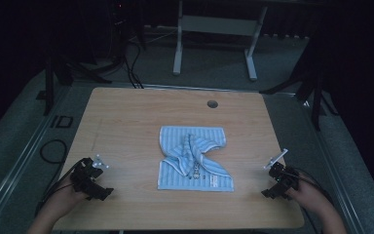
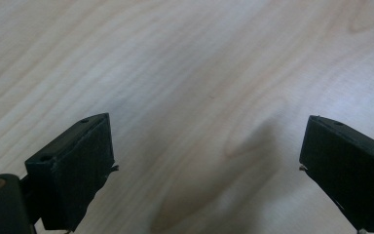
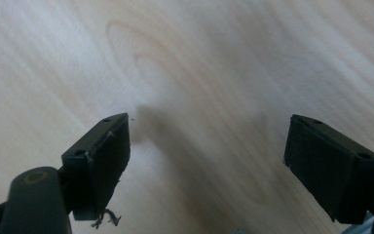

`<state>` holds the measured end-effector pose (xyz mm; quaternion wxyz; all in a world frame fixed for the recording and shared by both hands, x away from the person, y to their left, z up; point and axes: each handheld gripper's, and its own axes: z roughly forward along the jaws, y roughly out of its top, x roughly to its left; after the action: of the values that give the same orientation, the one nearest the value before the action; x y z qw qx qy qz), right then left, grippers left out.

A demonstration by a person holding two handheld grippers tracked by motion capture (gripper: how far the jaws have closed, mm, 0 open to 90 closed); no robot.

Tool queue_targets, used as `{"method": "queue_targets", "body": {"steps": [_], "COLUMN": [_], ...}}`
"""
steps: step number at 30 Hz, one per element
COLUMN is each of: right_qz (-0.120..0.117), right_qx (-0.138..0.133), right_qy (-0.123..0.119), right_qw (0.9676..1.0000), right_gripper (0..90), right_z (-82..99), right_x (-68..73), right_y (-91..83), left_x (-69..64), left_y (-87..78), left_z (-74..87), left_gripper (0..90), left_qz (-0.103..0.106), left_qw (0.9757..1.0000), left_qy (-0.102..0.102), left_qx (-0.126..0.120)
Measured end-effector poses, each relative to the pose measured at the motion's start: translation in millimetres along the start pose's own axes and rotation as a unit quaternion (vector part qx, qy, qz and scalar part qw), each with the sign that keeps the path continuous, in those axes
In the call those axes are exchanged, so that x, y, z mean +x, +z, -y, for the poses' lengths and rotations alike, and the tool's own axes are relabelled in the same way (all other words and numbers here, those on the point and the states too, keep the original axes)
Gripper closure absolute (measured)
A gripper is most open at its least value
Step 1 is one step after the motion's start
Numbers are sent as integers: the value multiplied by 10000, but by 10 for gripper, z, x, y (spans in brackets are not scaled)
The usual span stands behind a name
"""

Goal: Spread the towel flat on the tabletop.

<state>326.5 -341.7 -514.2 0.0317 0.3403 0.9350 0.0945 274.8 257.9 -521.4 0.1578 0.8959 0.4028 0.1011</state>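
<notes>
towel: blue-and-white striped cloth [image 1: 195, 158] lying mid-table, slightly near of centre, well apart from both grippers. Lower layer flat and roughly square; an upper part is bunched into a twisted ridge running from far-centre down to the near right.

table: light wood top [image 1: 126, 112], cable hole [image 1: 212, 104] at the far edge. I see nothing else on it.

left gripper: [image 1: 93, 179] near-left corner, jaws spread wide, nothing between them. Its own view has bare wood grain under the pads [image 2: 78, 165].

right gripper: [image 1: 278, 179] near-right corner, also released and empty; jaws wide over bare wood [image 3: 199, 73]. A few loose threads hang on one pad [image 3: 100, 161].

handling: I'd judge it light, soft and limp, with no stiffness, so it will drape and drag if lifted from one point. Not fragile. Terry-like weave should give decent friction against the pads.

grip point: I'd pinch at corners or a hem edge, one per gripper. The near-left corner [image 1: 159, 186] and the far-left corner [image 1: 161, 128] lie flat and exposed. The bunched ridge is easiest to catch, but layers may come up together.

risk: pinching two layers at once; dragging the flat layer across the table.
</notes>
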Motion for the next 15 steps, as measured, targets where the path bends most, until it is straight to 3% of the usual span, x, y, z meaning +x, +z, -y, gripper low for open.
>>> {"method": "queue_targets", "body": {"steps": [1, 2, 3, 6, 7, 8, 10, 13, 15], "right_qz": [-56, -161, -161, -149, -149, -149, -131, -169, -305], "right_qx": [151, 324, 324, 387, 387, 421, 587, 685, 813], "right_qy": [-43, -45, -45, -87, -87, -104, -230, -216, -268], "right_qw": [9999, 9993, 9993, 9991, 9991, 9989, 9979, 9973, 9959], "right_gripper": [164, 156, 156, 156, 156, 156, 155, 158, 158], "right_z": [-24, -53, -53, -96, -96, -114, -155, -172, -196], "right_x": [5, 3, 3, 7, 7, 11, 38, 52, 79], "right_y": [4, 13, 13, 15, 15, 15, 26, 26, 25], "left_x": [-1, -8, -8, -43, -43, -49, -49, -60, -85], "left_y": [-5, 2, 2, 34, 34, 54, 62, 75, 100], "left_z": [-16, -48, -48, -97, -97, -137, -161, -194, -243], "left_gripper": [50, 50, 50, 50, 50, 50, 50, 50, 50], "left_qz": [37, 208, 208, 382, 382, 510, 481, 466, 498], "left_qw": [10000, 9994, 9994, 9968, 9968, 9945, 9941, 9928, 9901], "left_qy": [-6, -19, -19, 75, 75, -57, -93, -66, -38], "left_qx": [80, 281, 281, 701, 701, 916, 970, 1098, 1310]}}
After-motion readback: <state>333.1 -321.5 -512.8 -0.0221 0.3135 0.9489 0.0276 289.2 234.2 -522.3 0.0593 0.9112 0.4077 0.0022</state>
